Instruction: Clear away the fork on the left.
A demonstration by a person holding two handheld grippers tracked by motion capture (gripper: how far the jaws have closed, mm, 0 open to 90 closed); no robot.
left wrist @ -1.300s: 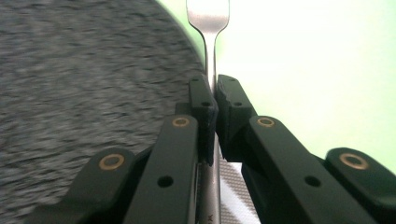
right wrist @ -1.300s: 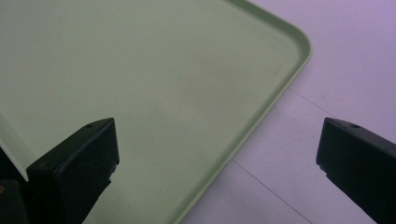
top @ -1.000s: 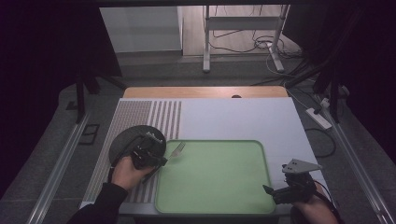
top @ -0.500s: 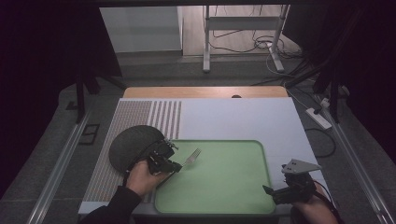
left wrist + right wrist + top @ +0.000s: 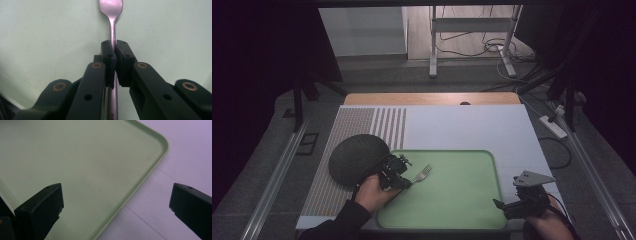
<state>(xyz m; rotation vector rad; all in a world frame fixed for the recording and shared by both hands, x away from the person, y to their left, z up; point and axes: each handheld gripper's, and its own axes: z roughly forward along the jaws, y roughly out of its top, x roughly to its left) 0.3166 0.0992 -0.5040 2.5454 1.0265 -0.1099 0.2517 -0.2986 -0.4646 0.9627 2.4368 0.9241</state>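
One fork is pinched by its handle in the left gripper, tines out over the single green tray. One dark round plate lies just left of the tray on the bench. The right gripper hovers at the tray's near right corner, jaws spread wide, holding nothing.

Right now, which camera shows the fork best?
The left gripper view: the fork fills the middle, its handle clamped between the jaws over the green tray. The high view shows it small.
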